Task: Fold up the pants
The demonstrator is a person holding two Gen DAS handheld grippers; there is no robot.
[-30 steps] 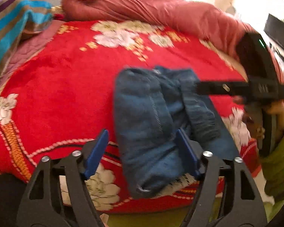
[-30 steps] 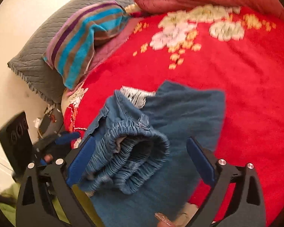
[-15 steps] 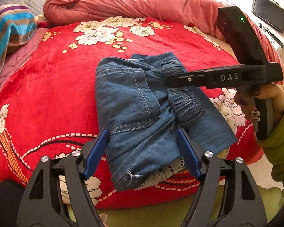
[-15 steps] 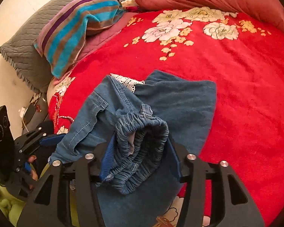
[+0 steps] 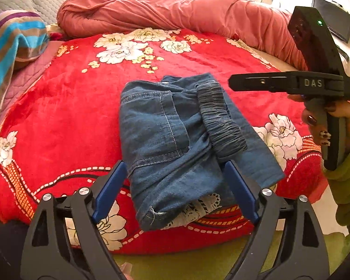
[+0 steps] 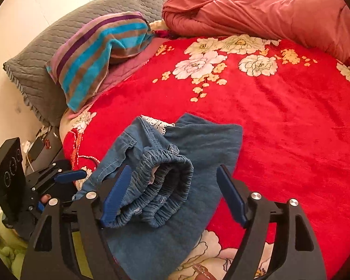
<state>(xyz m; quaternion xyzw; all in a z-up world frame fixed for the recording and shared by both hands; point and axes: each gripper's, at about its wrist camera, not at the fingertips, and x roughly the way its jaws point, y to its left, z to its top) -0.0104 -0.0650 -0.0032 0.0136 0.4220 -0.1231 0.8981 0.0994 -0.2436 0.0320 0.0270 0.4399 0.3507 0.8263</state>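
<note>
The blue denim pants (image 5: 170, 140) lie folded in a bundle on the red flowered blanket (image 5: 58, 116) near the bed's front edge. The elastic waistband (image 6: 168, 182) is rolled on top. White lace trim (image 5: 198, 210) pokes out at the near end. My left gripper (image 5: 175, 186) is open, its blue pads on either side of the bundle's near end, not gripping. My right gripper (image 6: 172, 193) is open around the waistband roll, which lies loose. The right gripper also shows in the left wrist view (image 5: 291, 84), above the blanket to the right of the pants.
A salmon duvet (image 5: 175, 16) is bunched along the far side of the bed. A striped pillow (image 6: 100, 53) and grey quilted pillow (image 6: 35, 70) lie at the left. A dark screen (image 5: 333, 16) stands at far right. Green floor (image 5: 198, 263) is below the bed edge.
My right gripper shut on the waistband roll half a second ago and has now opened again, letting it go. The pants have settled on the blanket. My left gripper stayed open.
</note>
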